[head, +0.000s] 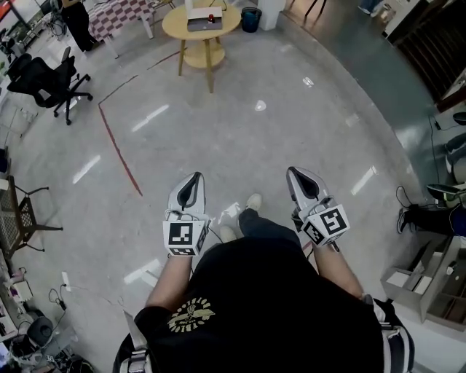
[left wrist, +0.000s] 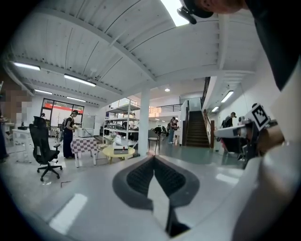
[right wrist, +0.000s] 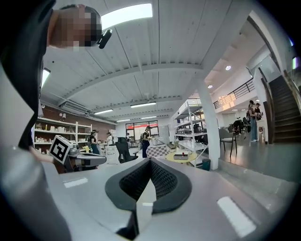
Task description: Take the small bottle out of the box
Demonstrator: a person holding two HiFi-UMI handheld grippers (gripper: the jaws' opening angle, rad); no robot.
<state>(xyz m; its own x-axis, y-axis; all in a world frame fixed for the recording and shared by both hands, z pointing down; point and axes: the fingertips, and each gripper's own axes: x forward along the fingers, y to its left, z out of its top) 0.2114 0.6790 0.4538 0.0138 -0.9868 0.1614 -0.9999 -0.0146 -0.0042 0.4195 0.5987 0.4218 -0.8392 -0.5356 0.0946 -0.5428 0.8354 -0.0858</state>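
Plainly only the approach is in hand: the left gripper (head: 195, 177) and right gripper (head: 293, 172), both closed and empty, hang well apart from the box (head: 204, 20) on the round table (head: 175, 29), its small bottle too far off to make out, so next comes walking over and opening one gripper.

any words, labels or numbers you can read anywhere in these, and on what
No readable text.
On the black shirt, a yellow print: too small to read.
On the left gripper, a marker cube; on the right gripper, another: black square patterns, no letters.
On the round table, a flat box: too far to read.
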